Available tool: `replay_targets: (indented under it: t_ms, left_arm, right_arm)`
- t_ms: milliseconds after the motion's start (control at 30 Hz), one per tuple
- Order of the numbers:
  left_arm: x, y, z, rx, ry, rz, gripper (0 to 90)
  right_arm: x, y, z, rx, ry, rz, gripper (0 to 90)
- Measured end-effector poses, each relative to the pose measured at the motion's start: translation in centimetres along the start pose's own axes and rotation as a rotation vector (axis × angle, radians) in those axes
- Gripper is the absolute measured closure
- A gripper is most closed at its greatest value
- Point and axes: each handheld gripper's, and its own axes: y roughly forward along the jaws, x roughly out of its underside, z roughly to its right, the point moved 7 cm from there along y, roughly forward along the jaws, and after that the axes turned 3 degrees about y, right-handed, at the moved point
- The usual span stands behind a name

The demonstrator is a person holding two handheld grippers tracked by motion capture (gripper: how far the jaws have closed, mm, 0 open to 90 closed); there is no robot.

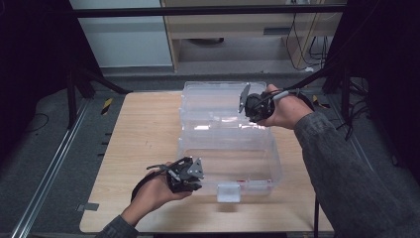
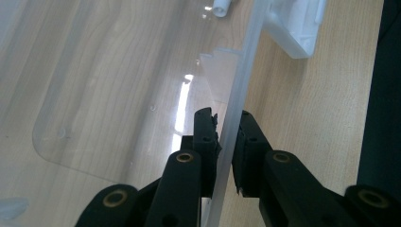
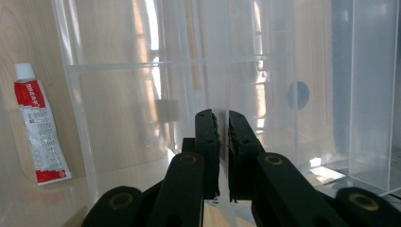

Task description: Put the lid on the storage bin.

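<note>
Plastic box [image 1: 230,166] sits open mid-frame, left gripper [image 2: 227,130] clamping its rim, right gripper [image 3: 223,124] pinching the raised lid [image 1: 218,101], closing seemingly unfinished.

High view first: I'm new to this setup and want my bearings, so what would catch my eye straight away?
A large clear plastic box fills the middle of the wooden table, its lid swung open at the far side. The left gripper pinches the box's near left wall, and the right gripper pinches the lid's edge. A small red and white tube lies on the wood behind the plastic in the right gripper view.
</note>
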Motion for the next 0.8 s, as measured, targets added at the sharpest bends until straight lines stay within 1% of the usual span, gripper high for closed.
replay_targets:
  t_ms: [67,133,233,400,500,700,800]
  left_arm:
    - [0.0,0.0,0.0,-0.001,-0.002,-0.001,80.8]
    - [0.1,0.0,-0.1,-0.001,-0.004,0.0,80.4]
    - [0.1,0.1,-0.3,-0.002,-0.019,0.003,80.1]
    - [0.1,0.1,-0.3,-0.004,-0.026,0.006,79.7]
    - [0.1,0.1,-0.3,-0.005,-0.029,0.005,79.6]
    - [0.1,0.2,-0.3,-0.009,-0.033,0.008,79.5]
    - [0.0,0.2,-0.3,-0.012,-0.036,0.008,79.4]
  right_arm:
    - [0.0,0.0,0.0,0.002,0.0,0.0,85.3]
    - [-0.1,-0.2,-0.1,-0.007,-0.001,-0.001,85.7]
    - [-0.1,-0.2,0.0,-0.007,0.005,-0.009,85.8]
    - [-0.1,-0.5,-0.3,-0.006,0.003,0.002,86.4]
    - [-0.1,-0.8,-0.7,-0.01,0.004,0.003,86.8]
    - [-0.2,-1.5,-1.6,0.009,-0.012,0.017,87.1]
    - [-0.2,-1.7,-2.1,0.01,-0.019,0.03,87.2]
